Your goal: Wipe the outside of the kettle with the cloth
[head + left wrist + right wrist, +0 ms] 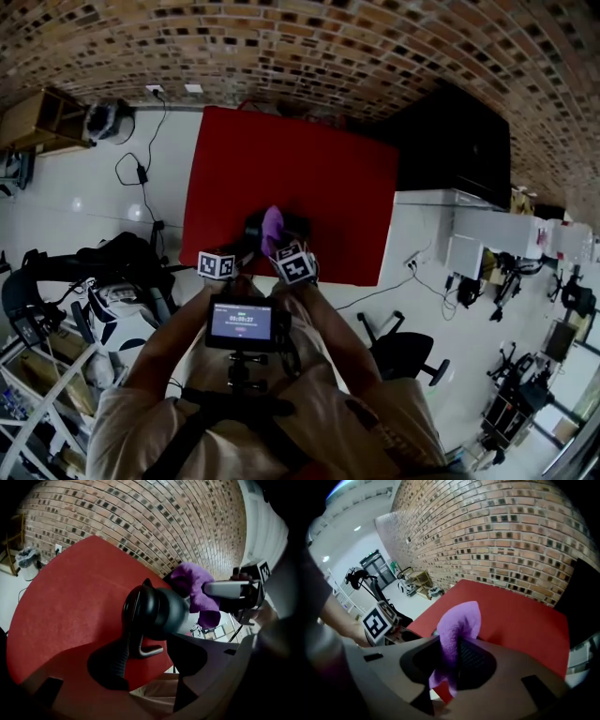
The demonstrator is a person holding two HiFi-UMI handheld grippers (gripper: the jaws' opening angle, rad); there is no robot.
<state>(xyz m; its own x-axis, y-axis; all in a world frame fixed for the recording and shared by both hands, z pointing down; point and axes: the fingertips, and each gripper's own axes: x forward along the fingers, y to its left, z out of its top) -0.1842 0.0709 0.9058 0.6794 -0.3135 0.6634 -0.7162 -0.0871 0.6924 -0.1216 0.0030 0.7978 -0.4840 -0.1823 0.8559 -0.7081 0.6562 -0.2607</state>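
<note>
A black kettle (298,228) stands near the front edge of the red table (281,159). In the left gripper view the kettle (154,607) fills the middle, and its grey handle (149,649) reaches down between the jaws. My left gripper (150,662) is open, its pads wide apart on either side of the handle. The purple cloth (459,620) is pinched between the jaws of my right gripper (451,660), which is shut on it. From the left gripper view, the cloth (194,585) hangs against the kettle's far side, under the right gripper (229,590).
A black cabinet (459,141) stands beyond the table's right corner, against the brick wall. An office chair (403,356) is on the white floor at my right. A cart with gear (56,300) and cables (141,173) are at my left.
</note>
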